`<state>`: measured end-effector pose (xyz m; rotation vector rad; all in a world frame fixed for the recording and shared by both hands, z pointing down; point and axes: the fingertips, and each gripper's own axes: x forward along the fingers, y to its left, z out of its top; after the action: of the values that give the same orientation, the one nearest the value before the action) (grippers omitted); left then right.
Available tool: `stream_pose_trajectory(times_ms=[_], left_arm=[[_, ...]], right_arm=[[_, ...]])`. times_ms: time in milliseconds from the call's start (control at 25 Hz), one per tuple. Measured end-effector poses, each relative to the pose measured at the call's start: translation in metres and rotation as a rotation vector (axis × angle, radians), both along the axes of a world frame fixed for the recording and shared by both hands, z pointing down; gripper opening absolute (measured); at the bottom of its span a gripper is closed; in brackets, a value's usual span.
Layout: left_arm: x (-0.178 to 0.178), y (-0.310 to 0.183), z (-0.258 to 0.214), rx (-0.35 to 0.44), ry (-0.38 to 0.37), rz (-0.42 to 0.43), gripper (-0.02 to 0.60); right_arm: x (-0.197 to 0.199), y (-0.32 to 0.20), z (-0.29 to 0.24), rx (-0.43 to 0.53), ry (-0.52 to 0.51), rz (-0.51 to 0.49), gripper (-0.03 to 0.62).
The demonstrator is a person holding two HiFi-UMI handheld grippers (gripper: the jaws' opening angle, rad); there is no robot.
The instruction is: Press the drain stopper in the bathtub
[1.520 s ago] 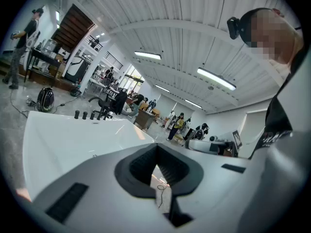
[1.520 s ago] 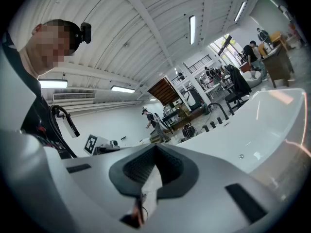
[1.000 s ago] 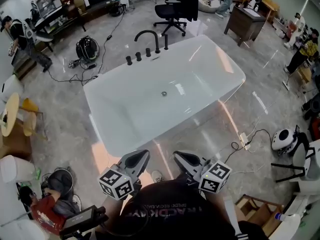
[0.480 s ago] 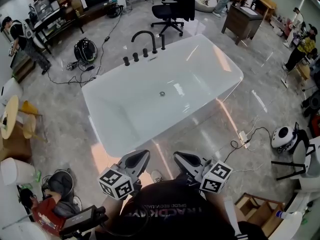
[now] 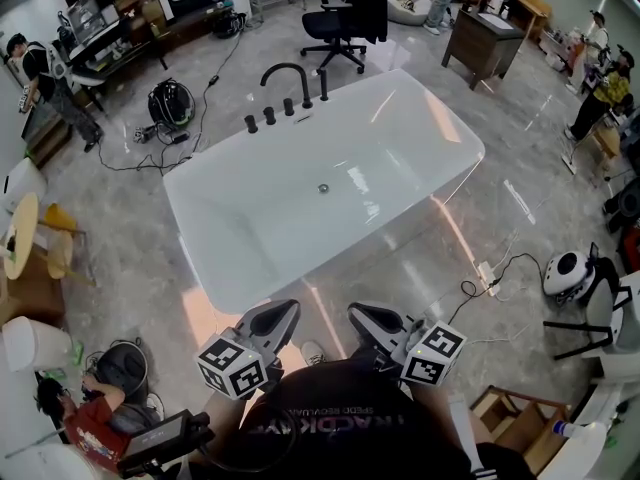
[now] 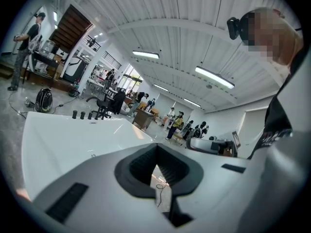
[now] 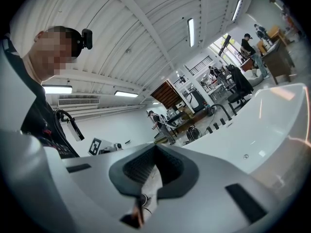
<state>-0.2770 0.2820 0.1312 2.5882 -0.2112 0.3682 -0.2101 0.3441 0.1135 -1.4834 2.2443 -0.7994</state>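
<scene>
The white bathtub (image 5: 245, 258) fills the middle of the head view. Its small round metal drain stopper (image 5: 323, 188) sits on the tub floor, and also shows as the drain stopper (image 6: 93, 156) (image 7: 246, 156) in both gripper views. My left gripper (image 5: 287, 309) and right gripper (image 5: 356, 311) hang close to my body, outside the tub's near rim and well short of the stopper. On each, the jaws stand together with nothing between them, as with the left gripper (image 6: 156, 145) and right gripper (image 7: 155, 147) in their own views.
A black arched faucet (image 5: 285, 72) and a row of black knobs (image 5: 268, 116) stand on the tub's far rim. A power strip with cables (image 5: 488, 275) lies on the floor at right. Beyond are an office chair (image 5: 340, 20), a vacuum (image 5: 170, 100) and several people.
The tub has drifted very slightly left in the head view. Both grippers stay where they were, jaws unchanged.
</scene>
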Motion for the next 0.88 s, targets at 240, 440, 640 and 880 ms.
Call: stream_pose_trajectory(times_ms=[240,440,640,880], left_arm=[[0.006,0.004,-0.001,-0.006,0.001,0.002,0.008],[0.012,0.008,0.001,-0.013,-0.002,0.014,0.008],[0.019,0.011,0.006,-0.015,-0.011,0.025,0.008],[0.032,0.013,0.007,-0.02,-0.024,0.03,0.008]], right_arm=[[0.008,0.007,-0.001,0.002,-0.003,0.017,0.017],[0.013,0.013,0.002,-0.002,-0.019,0.036,0.017],[0.022,0.018,0.006,0.002,-0.031,0.056,0.017],[0.035,0.018,0.008,-0.007,-0.042,0.059,0.017]])
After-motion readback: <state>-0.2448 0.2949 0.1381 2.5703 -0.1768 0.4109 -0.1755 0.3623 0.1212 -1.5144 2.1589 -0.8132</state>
